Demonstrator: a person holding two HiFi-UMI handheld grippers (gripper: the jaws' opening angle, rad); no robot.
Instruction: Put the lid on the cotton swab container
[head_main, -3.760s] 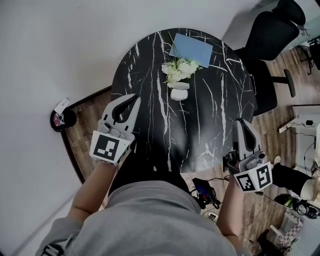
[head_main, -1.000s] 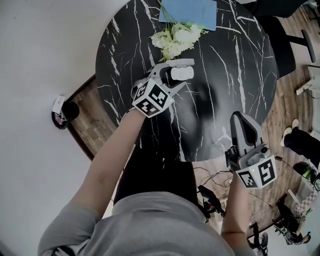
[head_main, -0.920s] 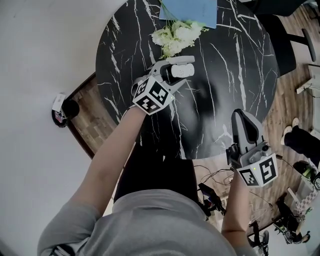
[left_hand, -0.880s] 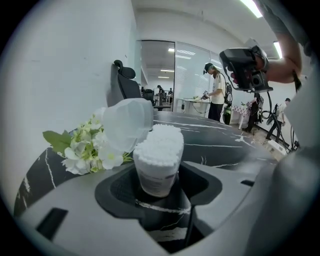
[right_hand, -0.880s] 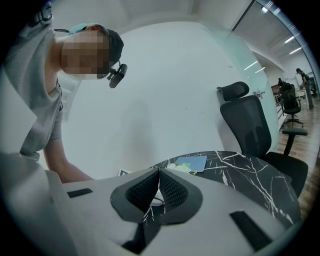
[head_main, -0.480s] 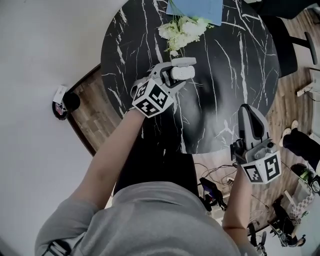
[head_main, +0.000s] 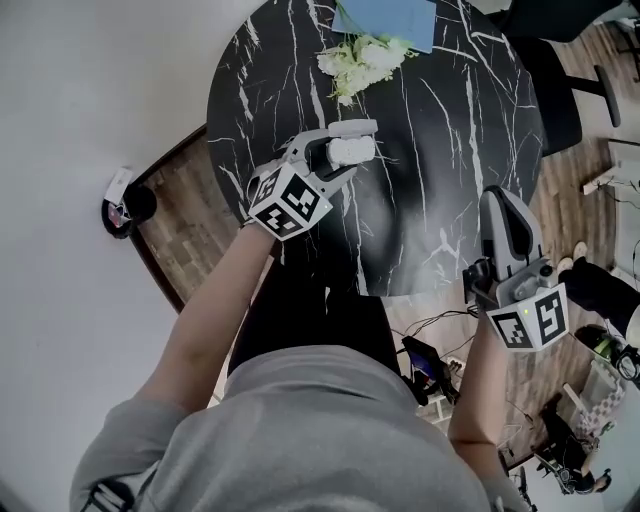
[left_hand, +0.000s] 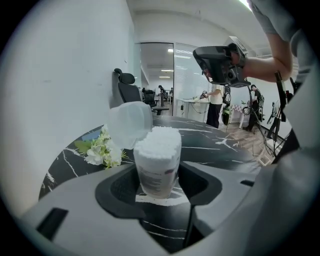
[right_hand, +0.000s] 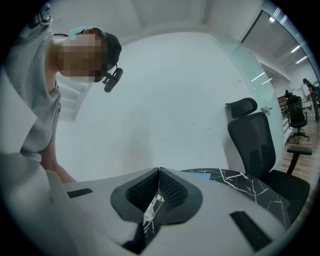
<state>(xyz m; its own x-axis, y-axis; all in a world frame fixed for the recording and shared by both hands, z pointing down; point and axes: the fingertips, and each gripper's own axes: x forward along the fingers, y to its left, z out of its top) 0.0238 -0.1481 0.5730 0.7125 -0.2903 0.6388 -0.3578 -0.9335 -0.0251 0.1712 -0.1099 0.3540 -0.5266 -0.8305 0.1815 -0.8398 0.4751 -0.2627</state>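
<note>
The cotton swab container (head_main: 345, 152) is a small clear tub packed with white swabs (left_hand: 157, 150), near the middle of the black marble table (head_main: 440, 130). Its translucent lid (left_hand: 130, 124) tilts open at the back left of its rim. My left gripper (head_main: 360, 146) is shut on the container, one jaw against each side (left_hand: 159, 182). My right gripper (head_main: 503, 197) hovers at the table's near right edge, shut with nothing in it (right_hand: 159, 175). It also shows high in the left gripper view (left_hand: 220, 65).
A bunch of white flowers (head_main: 365, 55) lies just beyond the container, with a blue sheet (head_main: 385, 15) behind it. A black office chair (head_main: 555, 70) stands at the table's far right. Cables and gear (head_main: 425, 365) lie on the wooden floor.
My left gripper went from the table's near left edge to the container and shut around it, then drifted slightly left with it. My right gripper stayed shut by the right edge.
</note>
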